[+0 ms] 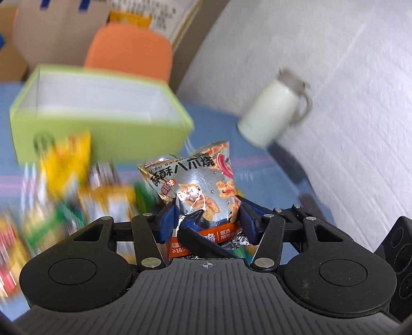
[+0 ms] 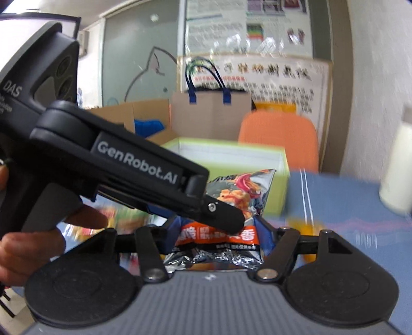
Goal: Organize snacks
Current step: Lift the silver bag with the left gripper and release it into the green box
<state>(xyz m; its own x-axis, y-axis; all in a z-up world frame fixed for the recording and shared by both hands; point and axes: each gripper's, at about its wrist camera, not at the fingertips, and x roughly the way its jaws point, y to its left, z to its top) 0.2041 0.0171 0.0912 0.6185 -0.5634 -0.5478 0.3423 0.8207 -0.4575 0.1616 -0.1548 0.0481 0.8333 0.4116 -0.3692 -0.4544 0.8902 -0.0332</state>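
Background, room fittings:
- Orange upholstered chair back (image 2: 279,139), standing behind the blue cloth-covered tabletop (image 2: 342,195).
- Brown paper carrier bag with blue handles (image 2: 211,113), beside open brown cardboard cartons (image 2: 144,110).
- White textured plaster wall (image 1: 322,77), right side.
- Grey-green frosted glass panel with a drawn cat outline (image 2: 141,64), rear wall.
- Printed notice posters (image 2: 247,23), upper rear wall; large white placard with Chinese lettering (image 2: 283,77) below them.
- Lighting: even, indoor, motion-blurred.

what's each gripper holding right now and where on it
Both grip the same silver snack packet at its lower orange-banded part: the left gripper and the right gripper each have their fingers closed on its sides.
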